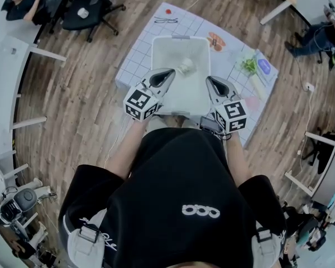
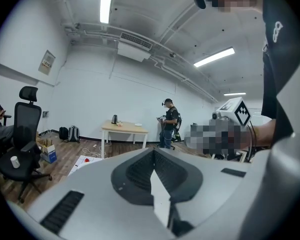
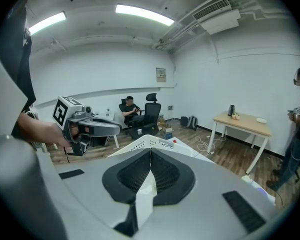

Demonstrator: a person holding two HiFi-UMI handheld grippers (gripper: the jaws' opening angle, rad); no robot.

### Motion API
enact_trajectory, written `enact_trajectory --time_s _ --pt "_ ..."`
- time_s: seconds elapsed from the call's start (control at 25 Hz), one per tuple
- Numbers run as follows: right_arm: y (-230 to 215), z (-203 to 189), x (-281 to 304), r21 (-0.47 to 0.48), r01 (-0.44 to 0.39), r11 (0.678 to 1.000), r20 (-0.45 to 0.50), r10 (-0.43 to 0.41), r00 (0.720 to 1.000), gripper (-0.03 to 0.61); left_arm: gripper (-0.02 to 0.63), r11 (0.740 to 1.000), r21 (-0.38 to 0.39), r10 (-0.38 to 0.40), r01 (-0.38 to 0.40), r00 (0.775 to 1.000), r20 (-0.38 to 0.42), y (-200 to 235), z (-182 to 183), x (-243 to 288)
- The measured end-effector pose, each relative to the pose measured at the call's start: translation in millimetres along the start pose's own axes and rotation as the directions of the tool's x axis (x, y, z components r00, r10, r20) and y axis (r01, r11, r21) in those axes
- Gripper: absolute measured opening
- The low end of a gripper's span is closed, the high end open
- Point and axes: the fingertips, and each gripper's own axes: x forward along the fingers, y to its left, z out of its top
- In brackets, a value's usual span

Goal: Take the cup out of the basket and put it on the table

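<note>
The left gripper [image 1: 168, 73] and right gripper [image 1: 211, 81] are both closed and empty. The small white cup [image 1: 185, 67] lies just ahead between them, inside the white plastic basket [image 1: 180, 37]. Risk: reaching in unopened could knock it aside.

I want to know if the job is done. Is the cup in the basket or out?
In. The head view shows the cup inside the white basket, between its walls, not on the table.

The basket [image 1: 158, 66] looks like matt white plastic; the floor [image 1: 84, 99] is grained wood planking.
</note>
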Motion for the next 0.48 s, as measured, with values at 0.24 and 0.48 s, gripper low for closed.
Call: enact_trajectory --time_s 0.24,0.48 --pt "2.9 -17.0 13.7 0.007 -0.017 1.000 -0.054 0.017 0.998 0.025 0.008 0.999 -0.037 0.015 -0.015 1.000 0.020 7.5 -0.3 -7.6" --pt "8.6 -35.3 52.5 -0.002 -0.063 0.998 -0.142 0.062 0.988 0.028 0.009 0.998 -0.055 0.025 -0.024 0.999 0.022 14.5 -4.3 -17.5"
